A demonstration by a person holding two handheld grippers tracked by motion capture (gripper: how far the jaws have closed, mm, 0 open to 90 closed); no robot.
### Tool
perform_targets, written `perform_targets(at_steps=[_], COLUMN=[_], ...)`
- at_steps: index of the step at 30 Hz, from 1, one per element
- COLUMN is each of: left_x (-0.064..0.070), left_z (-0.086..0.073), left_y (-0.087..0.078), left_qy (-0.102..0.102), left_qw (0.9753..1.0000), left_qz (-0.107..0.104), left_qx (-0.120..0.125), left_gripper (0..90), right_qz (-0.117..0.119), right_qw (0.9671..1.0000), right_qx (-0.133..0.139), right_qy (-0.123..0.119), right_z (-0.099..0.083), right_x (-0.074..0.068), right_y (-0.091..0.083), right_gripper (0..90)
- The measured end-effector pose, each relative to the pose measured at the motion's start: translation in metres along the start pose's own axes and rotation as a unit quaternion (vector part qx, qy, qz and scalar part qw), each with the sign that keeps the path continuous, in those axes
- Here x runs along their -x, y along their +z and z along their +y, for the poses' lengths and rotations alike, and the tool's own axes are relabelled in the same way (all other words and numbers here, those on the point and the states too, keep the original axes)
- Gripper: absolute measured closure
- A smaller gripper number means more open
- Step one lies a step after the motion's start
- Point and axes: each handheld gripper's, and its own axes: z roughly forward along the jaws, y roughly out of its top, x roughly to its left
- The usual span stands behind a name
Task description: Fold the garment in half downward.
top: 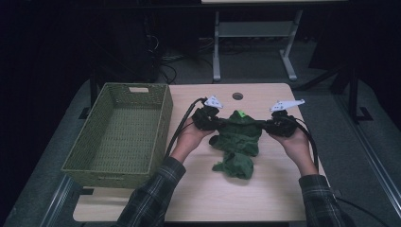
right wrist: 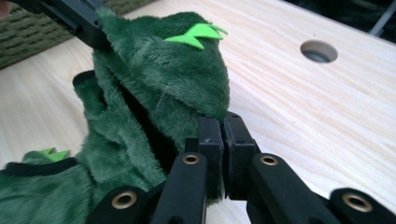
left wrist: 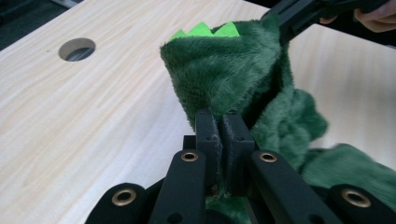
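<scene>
Both tongs clamp a dark green plush dinosaur costume (top: 237,139) at opposite edges of its hood. Left gripper (top: 211,121) has its jaws pressed together on the fleece; right gripper (top: 270,126) likewise. Hood held raised between them, bright green spikes (left wrist: 205,31) on top; lower part of garment lies crumpled on the wooden table (top: 265,194), toward the person. Left of the costume, a green woven basket (top: 85,153) sits apart from it; nothing inside. Farther back, a round cable hole (top: 237,96) in the tabletop.
</scene>
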Motion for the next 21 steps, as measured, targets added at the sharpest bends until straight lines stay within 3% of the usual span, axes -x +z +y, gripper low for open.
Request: perform_targets(at_steps=[6,11,21], left_x=[0.015,0.026,0.055], left_z=[-0.002,-0.005,-0.028], left_y=[-0.013,-0.021,-0.033], left_qy=[0.019,0.024,0.043], left_qw=[0.9998,0.9995,0.9979], left_qz=[-0.009,-0.016,-0.046], left_qx=[0.005,0.013,0.013], left_gripper=[86.4,86.4,86.4], right_qz=[0.004,0.009,0.031], right_qw=[0.9998,0.9995,0.9983], right_qx=[0.018,0.021,0.030], right_qy=[-0.012,-0.020,-0.040], right_z=[-0.006,-0.014,-0.034], right_x=[-0.015,-0.028,-0.058], right_y=[-0.015,-0.024,-0.043], right_gripper=[87.3,87.3,87.3])
